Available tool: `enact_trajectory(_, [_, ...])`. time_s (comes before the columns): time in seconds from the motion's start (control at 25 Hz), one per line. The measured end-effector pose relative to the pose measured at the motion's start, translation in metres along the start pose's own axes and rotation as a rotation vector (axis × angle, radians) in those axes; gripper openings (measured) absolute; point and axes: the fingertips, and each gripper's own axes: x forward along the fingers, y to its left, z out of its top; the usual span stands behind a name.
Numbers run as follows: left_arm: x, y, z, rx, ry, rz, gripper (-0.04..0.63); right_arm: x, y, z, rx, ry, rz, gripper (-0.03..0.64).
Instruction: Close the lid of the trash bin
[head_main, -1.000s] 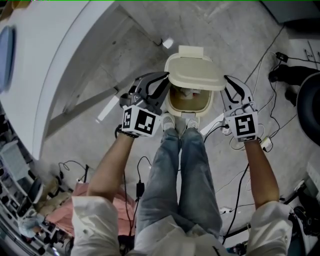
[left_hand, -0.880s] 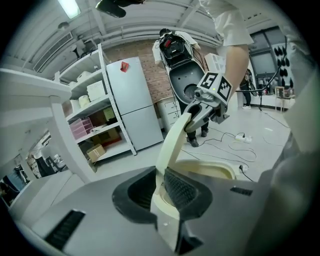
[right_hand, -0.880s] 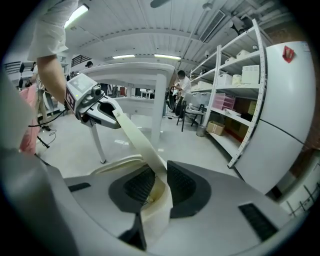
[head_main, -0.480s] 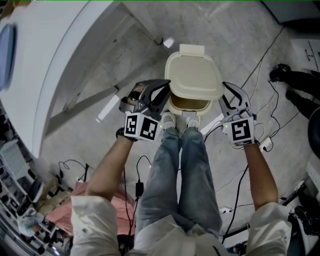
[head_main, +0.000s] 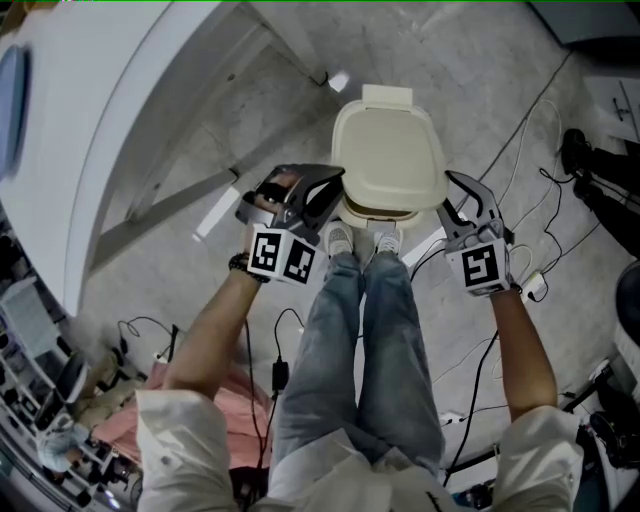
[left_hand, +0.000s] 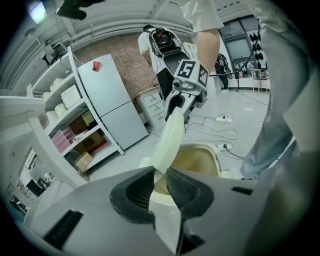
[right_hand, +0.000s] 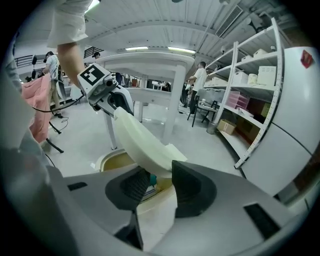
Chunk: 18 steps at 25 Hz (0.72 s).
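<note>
Lid (head_main: 388, 155) of trash bin (head_main: 378, 211) at upper centre of head view, covering nearly the whole opening from above, only a strip of bin front showing under it, just above person's shoes (head_main: 360, 240). Left gripper (head_main: 334, 186) is on lid's left edge, right gripper (head_main: 452, 192) on its right edge, one per side, likely so the lid comes down level instead of twisting on its hinge. Both gripper views show the lid is not down: it slants up over the open mouth of the bin (left_hand: 200, 159), far edge higher. Left gripper jaws are opening, thin lid rim (left_hand: 169, 135) runs between them and both pads look to touch it, so a loosening pinch. Right gripper jaws are opening too, lid rim (right_hand: 142, 142) between them but a gap shows beside one pad, so spread, not pressing. Guess is both are letting go so the lid falls the last bit by itself. Hard to read: head view hides how far the lid stands off the bin, and the bin body is hidden under the lid. Bin contents mostly out of sight; a small teal thing (right_hand: 149, 178) shows through the right jaws, cannot tell what it is. Tab (head_main: 386, 96) at the lid's top edge is probably the hinge, not certain. Cables (head_main: 520, 150) on the floor at right run out of frame, and the person's legs (head_main: 360, 350) block the floor at lower centre
</note>
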Motion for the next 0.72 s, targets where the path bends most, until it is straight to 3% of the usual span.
enact_trajectory(0.72, [0.008, -0.031, -0.016, 0.045, 0.024, -0.11, 0.112, 0.008, 0.023, -0.03, -0.11, 0.095, 0.064, 0.189])
